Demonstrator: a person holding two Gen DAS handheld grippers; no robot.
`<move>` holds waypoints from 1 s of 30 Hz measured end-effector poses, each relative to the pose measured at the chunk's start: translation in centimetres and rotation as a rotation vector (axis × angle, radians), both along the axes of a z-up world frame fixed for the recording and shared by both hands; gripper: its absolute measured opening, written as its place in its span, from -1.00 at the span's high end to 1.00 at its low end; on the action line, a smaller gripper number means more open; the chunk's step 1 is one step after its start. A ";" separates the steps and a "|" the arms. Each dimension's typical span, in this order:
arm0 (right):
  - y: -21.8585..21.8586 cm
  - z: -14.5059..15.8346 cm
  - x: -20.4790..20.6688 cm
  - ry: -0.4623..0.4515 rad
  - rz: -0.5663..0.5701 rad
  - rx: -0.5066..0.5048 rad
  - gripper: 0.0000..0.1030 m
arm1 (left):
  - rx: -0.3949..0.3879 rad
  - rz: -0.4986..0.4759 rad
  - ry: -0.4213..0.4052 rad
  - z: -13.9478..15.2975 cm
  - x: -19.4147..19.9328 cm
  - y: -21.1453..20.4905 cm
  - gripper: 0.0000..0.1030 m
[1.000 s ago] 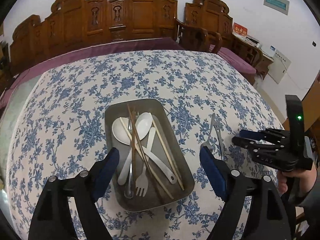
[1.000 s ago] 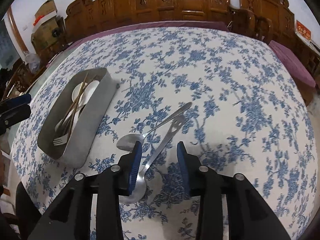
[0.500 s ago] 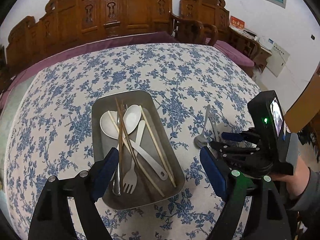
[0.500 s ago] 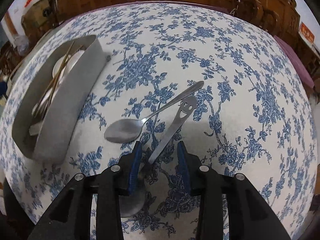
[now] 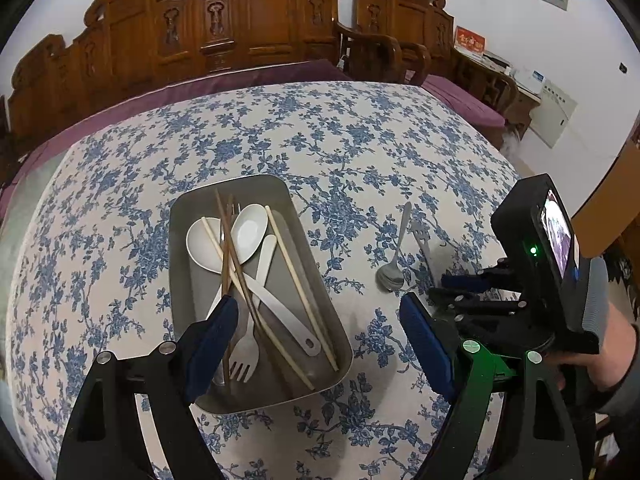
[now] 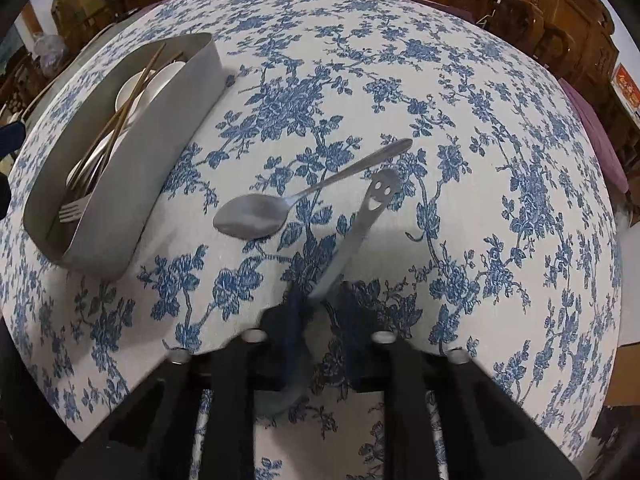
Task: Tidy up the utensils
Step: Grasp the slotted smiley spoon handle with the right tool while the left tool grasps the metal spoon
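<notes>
A grey metal tray [image 5: 188, 216] [image 6: 168, 128] on the flowered tablecloth holds white spoons, a white fork [image 5: 246, 350] and several chopsticks. To its right lie a plain steel spoon [image 5: 394, 258] [image 6: 280, 208] and a steel spoon with a smiley-face handle [image 5: 424, 240] [image 6: 360, 220]. My right gripper [image 6: 320, 300] [image 5: 444, 286] is low over the cloth, its blue pads closing around the neck of the smiley spoon; the bowl shows below the pads. My left gripper [image 5: 320, 344] is open and empty, hovering over the tray's near end.
The round table's cloth [image 5: 320, 140] drops off at the right edge [image 6: 592, 320]. Carved wooden chairs [image 5: 256, 24] and purple cushions [image 5: 460, 96] ring the far side. A person's hand [image 5: 600, 360] holds the right gripper.
My right gripper moved forward and down over the smiley spoon and its pads narrowed around the neck. The left view drifted slightly, the tray now a bit further left.
</notes>
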State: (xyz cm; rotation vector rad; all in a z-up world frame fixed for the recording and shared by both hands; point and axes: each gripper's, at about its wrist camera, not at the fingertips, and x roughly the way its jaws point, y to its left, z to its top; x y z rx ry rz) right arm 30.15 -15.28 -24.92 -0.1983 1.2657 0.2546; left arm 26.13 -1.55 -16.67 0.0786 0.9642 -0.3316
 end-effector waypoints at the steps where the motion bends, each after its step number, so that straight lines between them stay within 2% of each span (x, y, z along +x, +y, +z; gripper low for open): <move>1: -0.2 0.0 -0.1 0.005 0.006 0.000 0.76 | 0.001 -0.002 0.001 0.0 0.0 -0.1 -0.54; 5: -1.7 0.1 -0.3 0.022 -0.015 0.013 0.87 | 0.007 -0.009 0.005 -0.3 0.2 -0.7 -0.54; 17: -6.6 0.8 -0.9 -0.022 -0.074 0.006 0.87 | 0.024 -0.092 0.082 -2.9 3.1 -5.7 -0.54; 26: -7.8 0.1 -1.5 -0.030 -0.063 0.032 0.87 | 0.105 -0.168 0.188 -6.3 7.0 -10.0 -0.07; 30: -7.9 0.2 -1.6 -0.039 -0.049 0.042 0.86 | 0.125 -0.189 0.255 -7.9 8.8 -11.4 0.23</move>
